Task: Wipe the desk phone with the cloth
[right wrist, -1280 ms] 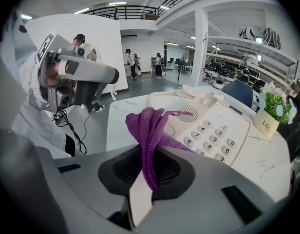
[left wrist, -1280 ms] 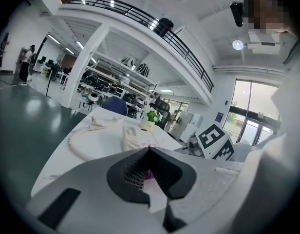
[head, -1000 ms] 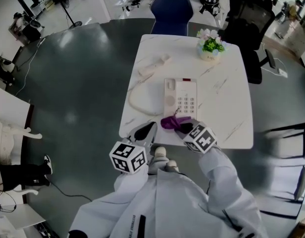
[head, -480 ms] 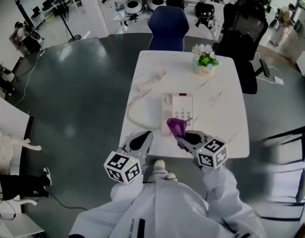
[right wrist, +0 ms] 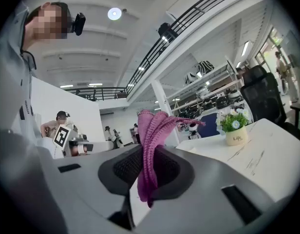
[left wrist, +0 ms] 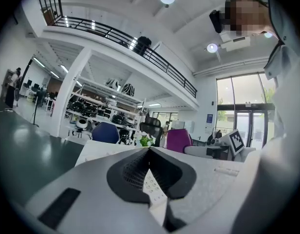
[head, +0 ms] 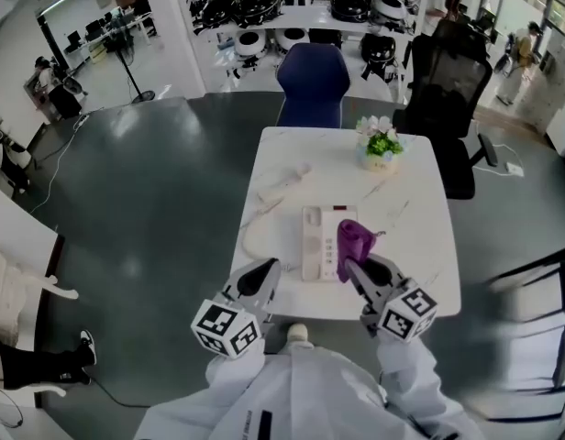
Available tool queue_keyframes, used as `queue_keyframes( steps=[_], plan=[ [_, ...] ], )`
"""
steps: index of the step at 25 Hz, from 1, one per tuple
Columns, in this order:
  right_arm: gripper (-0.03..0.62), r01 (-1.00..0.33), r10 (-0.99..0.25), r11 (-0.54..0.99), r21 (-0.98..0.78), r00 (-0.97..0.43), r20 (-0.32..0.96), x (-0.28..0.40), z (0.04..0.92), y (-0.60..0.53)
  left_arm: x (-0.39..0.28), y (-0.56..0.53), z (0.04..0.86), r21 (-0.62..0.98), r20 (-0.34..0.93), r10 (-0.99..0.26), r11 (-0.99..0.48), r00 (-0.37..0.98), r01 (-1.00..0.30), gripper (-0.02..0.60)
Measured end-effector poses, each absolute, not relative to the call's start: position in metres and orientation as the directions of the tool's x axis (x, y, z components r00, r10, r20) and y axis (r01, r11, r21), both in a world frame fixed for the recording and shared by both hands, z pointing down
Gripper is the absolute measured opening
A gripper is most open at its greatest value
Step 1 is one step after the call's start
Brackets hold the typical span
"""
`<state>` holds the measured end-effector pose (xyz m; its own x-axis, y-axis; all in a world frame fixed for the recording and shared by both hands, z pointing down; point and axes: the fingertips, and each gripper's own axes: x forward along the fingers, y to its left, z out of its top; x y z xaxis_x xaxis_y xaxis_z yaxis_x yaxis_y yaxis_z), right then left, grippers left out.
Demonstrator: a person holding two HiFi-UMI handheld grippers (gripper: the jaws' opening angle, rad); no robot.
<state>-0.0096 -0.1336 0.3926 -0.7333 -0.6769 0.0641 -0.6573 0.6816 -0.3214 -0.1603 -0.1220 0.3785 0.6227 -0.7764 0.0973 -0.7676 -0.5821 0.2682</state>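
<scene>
The white desk phone (head: 317,242) lies on the marble table (head: 411,218), its keypad partly hidden behind the purple cloth (head: 352,240). The phone's handset (head: 284,180) rests off the base at the far left, with the cord looping back along the table's left side. My right gripper (head: 353,266) is shut on the cloth (right wrist: 152,130), which stands up from the jaws above the phone's right side. My left gripper (head: 267,269) hovers at the table's near edge, left of the phone. It is shut and holds nothing (left wrist: 150,152). Keypad buttons (left wrist: 152,184) show below its pads.
A small flower pot (head: 381,145) stands at the table's far right. A blue chair (head: 312,85) sits behind the table and a black office chair (head: 443,62) to its right. Dark floor surrounds the table.
The right gripper has risen and moved right with the cloth, from the phone's near edge to above its right side. The head view has tilted up. The left gripper has barely shifted.
</scene>
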Motion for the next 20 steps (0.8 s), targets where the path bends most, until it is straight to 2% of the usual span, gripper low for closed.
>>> queue_keyframes(
  steps=[8,20],
  plan=[
    [0.038,-0.719,-0.753,0.635,-0.282,-0.658,-0.018,0.008,0.360,-0.149,-0.177,-0.138,0.353,0.214,0.044,-0.808,-0.566,0.587,-0.796,-0.003],
    [0.038,-0.788,-0.808,0.580,-0.209,-0.588,-0.024,0.026,0.346,-0.161,-0.202,-0.150,0.336,0.152,0.016,-0.844,-0.528,0.536,-0.835,-0.002]
  ],
)
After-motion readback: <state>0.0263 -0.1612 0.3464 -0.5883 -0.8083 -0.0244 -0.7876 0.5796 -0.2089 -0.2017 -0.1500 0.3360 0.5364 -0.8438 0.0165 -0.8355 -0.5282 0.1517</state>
